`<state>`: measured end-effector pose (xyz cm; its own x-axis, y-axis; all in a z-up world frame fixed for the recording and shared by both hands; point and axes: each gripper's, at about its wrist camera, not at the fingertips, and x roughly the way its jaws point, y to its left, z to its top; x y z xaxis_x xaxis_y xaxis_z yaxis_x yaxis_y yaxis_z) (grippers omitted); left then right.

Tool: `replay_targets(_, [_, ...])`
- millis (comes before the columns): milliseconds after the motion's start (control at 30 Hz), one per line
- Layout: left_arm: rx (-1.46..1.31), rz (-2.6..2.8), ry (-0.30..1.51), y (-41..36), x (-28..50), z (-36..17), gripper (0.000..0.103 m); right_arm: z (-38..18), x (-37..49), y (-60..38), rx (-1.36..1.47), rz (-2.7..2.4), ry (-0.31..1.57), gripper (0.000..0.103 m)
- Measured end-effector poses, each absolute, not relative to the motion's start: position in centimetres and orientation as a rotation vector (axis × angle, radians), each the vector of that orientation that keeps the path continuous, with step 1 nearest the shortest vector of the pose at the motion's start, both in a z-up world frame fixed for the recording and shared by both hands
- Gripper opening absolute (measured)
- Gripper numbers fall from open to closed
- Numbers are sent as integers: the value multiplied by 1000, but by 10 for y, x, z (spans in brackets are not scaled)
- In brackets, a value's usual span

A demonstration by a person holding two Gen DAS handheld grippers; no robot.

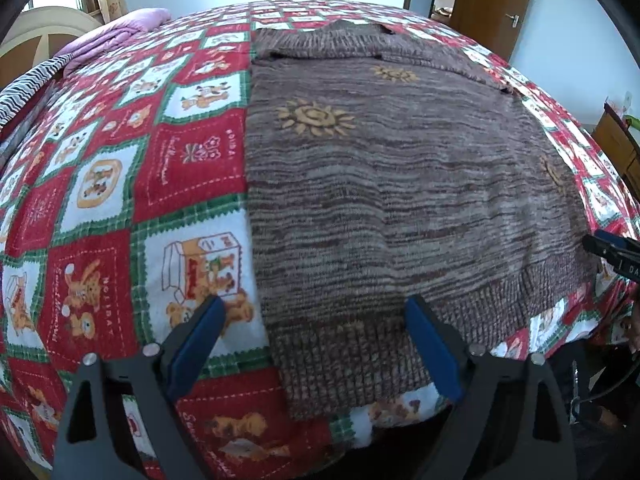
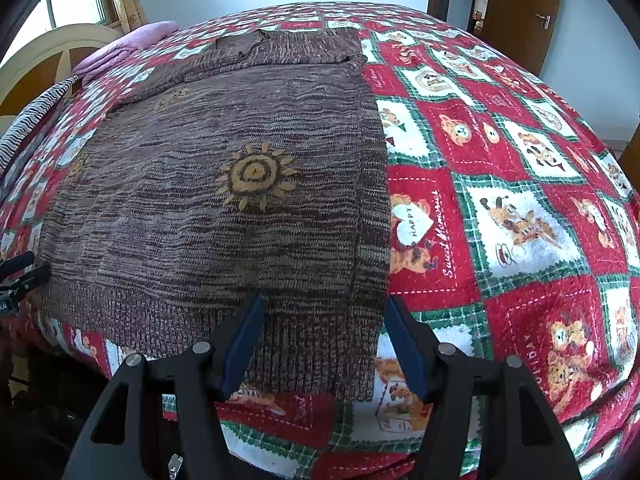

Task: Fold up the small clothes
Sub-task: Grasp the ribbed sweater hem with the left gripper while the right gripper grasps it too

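Observation:
A brown knit sweater [image 1: 380, 184] with yellow sun motifs lies flat on the bed, hem toward me, both sleeves folded in over the body. It also shows in the right wrist view [image 2: 224, 208]. My left gripper [image 1: 316, 312] is open and empty, its fingers straddling the sweater's left hem corner. My right gripper [image 2: 324, 312] is open and empty, its fingers straddling the right hem corner. The right gripper's tip shows at the right edge of the left wrist view [image 1: 612, 252]. The left gripper's tip shows at the left edge of the right wrist view [image 2: 20, 272].
The bed is covered by a red, green and white bear-print quilt [image 1: 120, 208], also seen in the right wrist view [image 2: 500, 208]. A purple pillow [image 1: 120, 28] and a striped cloth [image 1: 28, 88] lie at the far left. A wooden door [image 2: 520, 12] stands behind.

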<state>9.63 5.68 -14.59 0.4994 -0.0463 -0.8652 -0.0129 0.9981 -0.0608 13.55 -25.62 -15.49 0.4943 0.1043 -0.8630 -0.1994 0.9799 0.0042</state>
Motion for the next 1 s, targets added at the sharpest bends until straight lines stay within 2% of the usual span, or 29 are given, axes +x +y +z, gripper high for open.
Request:
replay_targets(200, [-57,-28,1040,55,94,-147,87,-161,136,-262,-81,184,1046,64])
replay_targets(467, [-105,-71,1040,59,93,-143,70,-162,132,-264,-41,219,1046,64])
replay_targets(667, [-93,-103,1052,53,88,-145,69,-165,128,-270,-15,228,1054,64])
replay_targets(700, [-87,-101,1049,53,88,-145,67,-165,127,-272,-10,225,1053,63])
replay_targets(833, [-84,-117,1027,54,86,-143,41,-163,125,-276,10,224,1046,63])
replay_targets(867, [-90,-127,1026,55,86,-143,32,-164,126,-276,7,224,1049,58])
replay_targets(900, [-98,-143,1028,55,86,-141,27,-166,126,-274,7,234,1062,51])
replay_targets(933, [-106,-158,1032,55,85,-140,21,-167,125,-273,4,239,1067,49])
replay_targets(1000, [-109,-172,1018,56,84,-135,17,-165,122,-270,-11,256,1063,34])
